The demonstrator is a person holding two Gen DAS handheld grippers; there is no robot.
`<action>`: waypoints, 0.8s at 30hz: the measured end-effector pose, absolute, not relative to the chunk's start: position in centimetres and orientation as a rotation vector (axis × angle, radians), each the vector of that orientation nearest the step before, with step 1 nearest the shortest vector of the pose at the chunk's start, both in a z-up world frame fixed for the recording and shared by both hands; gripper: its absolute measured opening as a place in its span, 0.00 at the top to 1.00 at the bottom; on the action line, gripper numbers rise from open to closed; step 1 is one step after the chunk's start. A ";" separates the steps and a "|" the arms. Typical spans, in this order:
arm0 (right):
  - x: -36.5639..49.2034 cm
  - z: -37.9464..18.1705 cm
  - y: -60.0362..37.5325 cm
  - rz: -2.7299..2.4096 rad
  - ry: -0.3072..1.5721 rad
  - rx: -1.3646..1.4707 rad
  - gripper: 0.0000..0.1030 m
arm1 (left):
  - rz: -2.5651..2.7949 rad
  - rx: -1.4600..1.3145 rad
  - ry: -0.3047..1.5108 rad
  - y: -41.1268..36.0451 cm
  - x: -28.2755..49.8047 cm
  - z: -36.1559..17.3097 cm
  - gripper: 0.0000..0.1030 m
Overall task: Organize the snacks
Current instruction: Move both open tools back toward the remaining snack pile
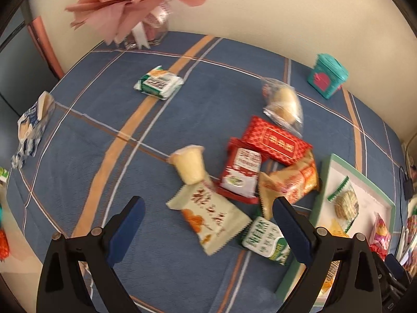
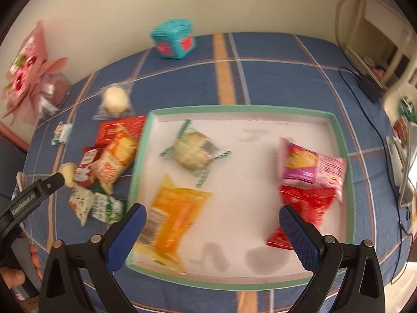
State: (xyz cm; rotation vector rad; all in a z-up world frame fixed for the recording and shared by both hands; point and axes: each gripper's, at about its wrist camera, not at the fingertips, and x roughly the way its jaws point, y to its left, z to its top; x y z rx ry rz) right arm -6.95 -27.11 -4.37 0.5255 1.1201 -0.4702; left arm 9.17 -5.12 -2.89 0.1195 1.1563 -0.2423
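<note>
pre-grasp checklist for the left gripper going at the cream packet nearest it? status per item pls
1. Left gripper open, nothing held: ok.
2. Cream packet between the fingers' line: ok.
3. Packet free of neighbours: not ok, the pudding cup leans at its far end and the green-white packet touches its right corner.
4. Space in the tray: ok, the middle is bare.
5. Right gripper open, over the tray: ok.
6. Sharpness for fine alignment: cannot tell, both views are blurred.
</note>
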 end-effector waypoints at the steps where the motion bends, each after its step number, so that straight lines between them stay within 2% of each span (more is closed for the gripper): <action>1: -6.6 -4.3 -26.8 -0.458 1.115 0.526 0.00 | -0.237 0.115 1.155 -4.7 9.3 -2.8 0.05; 12: -1.6 -5.2 -21.4 -0.281 1.099 0.539 0.00 | -0.179 0.053 1.177 -0.5 11.6 -3.5 0.05; 24: 1.5 -7.4 -18.9 -0.242 1.132 0.495 0.00 | -0.200 0.101 1.257 -1.9 13.0 -7.0 0.05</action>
